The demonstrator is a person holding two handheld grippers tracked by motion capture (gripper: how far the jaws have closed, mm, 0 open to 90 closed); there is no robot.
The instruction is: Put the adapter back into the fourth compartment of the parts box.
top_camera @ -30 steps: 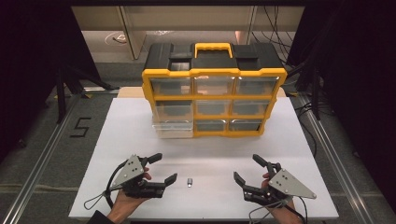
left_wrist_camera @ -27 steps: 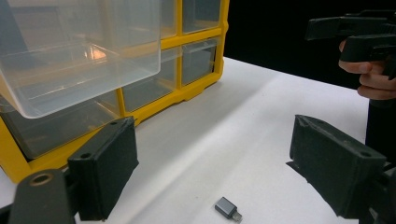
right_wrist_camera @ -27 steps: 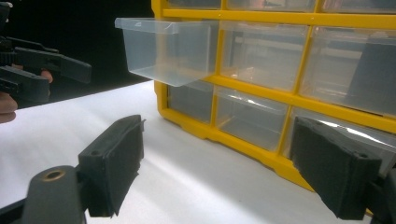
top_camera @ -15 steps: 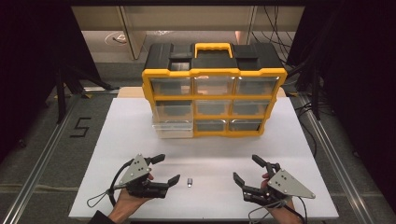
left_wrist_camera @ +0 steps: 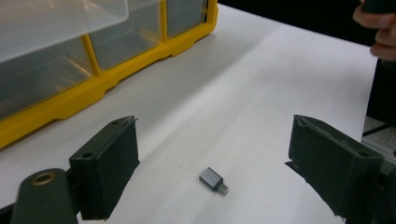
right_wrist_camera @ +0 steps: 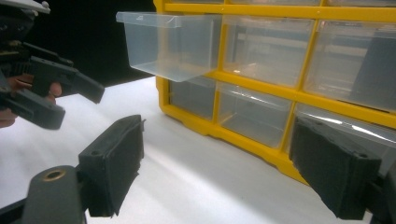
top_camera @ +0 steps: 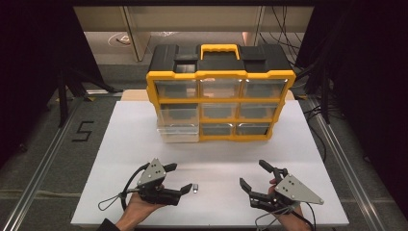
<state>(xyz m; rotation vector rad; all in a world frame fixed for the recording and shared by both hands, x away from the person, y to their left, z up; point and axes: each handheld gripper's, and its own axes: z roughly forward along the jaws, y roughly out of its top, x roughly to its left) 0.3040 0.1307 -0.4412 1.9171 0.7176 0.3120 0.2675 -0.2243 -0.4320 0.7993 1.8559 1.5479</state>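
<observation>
Dark floor and black curtains are surrounding the white table (top_camera: 144,125) where I am working. Toward the far side of the table the yellow organizer (top_camera: 220,91) is standing upright, its black top and yellow handle facing up and its rows of clear drawers facing me. One drawer (top_camera: 178,131) at the lower left of its front is sticking out from the frame; in the right gripper view that same drawer (right_wrist_camera: 170,44) is jutting out above the table while the others are sitting flush.

I am holding my left gripper (top_camera: 178,177) low over the near left part of the table, its jaws spreading wide and pointing to the right. My right gripper (top_camera: 253,174) is hovering over the near right part, well apart from the left one, its jaws also spreading wide and gripping nothing; they are pointing toward the organizer's front.

Smallest of all, the adapter (top_camera: 196,187) is lying flat on the table just beside the tip of my left gripper's near jaw. In the left gripper view the adapter (left_wrist_camera: 213,180) is lying between the two open jaws, nearer the left one and touching neither, its metal plug end pointing toward the lower right of that view.
</observation>
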